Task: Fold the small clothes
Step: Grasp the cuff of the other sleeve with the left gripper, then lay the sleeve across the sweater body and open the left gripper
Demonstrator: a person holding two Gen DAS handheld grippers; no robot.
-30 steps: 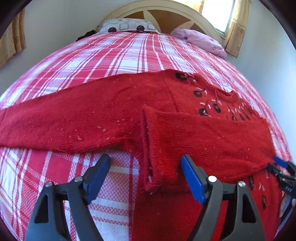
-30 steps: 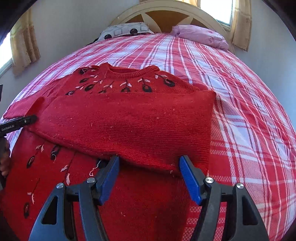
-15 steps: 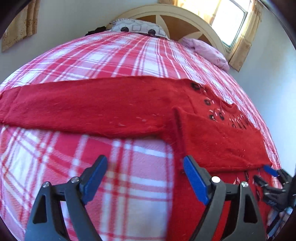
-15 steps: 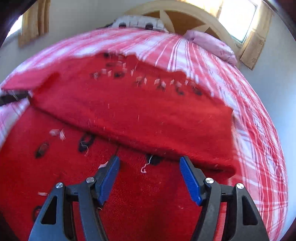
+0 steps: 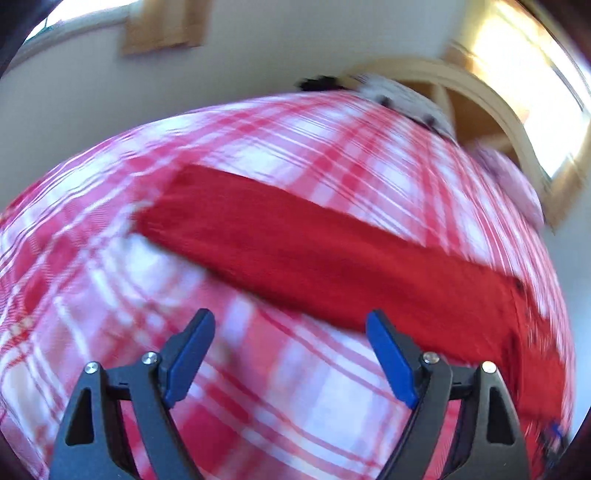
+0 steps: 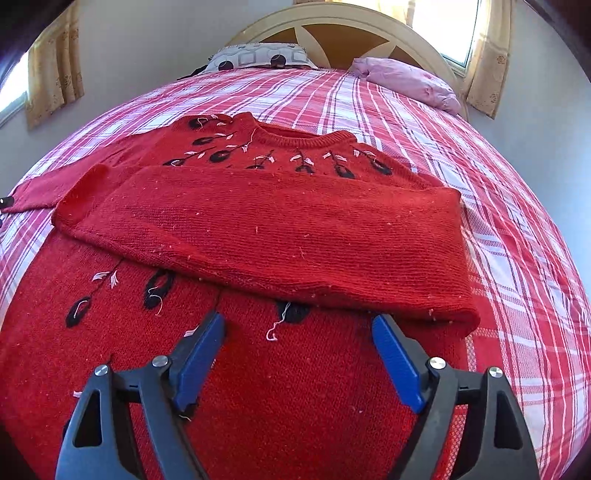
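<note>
A red knitted sweater (image 6: 258,387) with black and pink embroidery lies flat on the bed, neck towards the headboard. One sleeve (image 6: 280,236) is folded across its chest. The other sleeve (image 5: 314,254) stretches out straight over the plaid bedspread, blurred in the left wrist view. My left gripper (image 5: 290,319) is open and empty, just in front of that sleeve's near edge, towards its cuff end. My right gripper (image 6: 298,319) hovers over the sweater's body below the folded sleeve. Its jaws are opening and nothing is between them.
The red and white plaid bedspread (image 6: 517,229) covers the whole bed. A patterned pillow (image 6: 258,59) and a pink pillow (image 6: 406,81) lie by the arched wooden headboard (image 6: 332,29). Curtained windows (image 6: 443,26) and walls surround the bed.
My left gripper has swept left along the outstretched sleeve towards its cuff, and its view has rolled. The right gripper's jaws have widened, and it now sits a little back from the folded sleeve.
</note>
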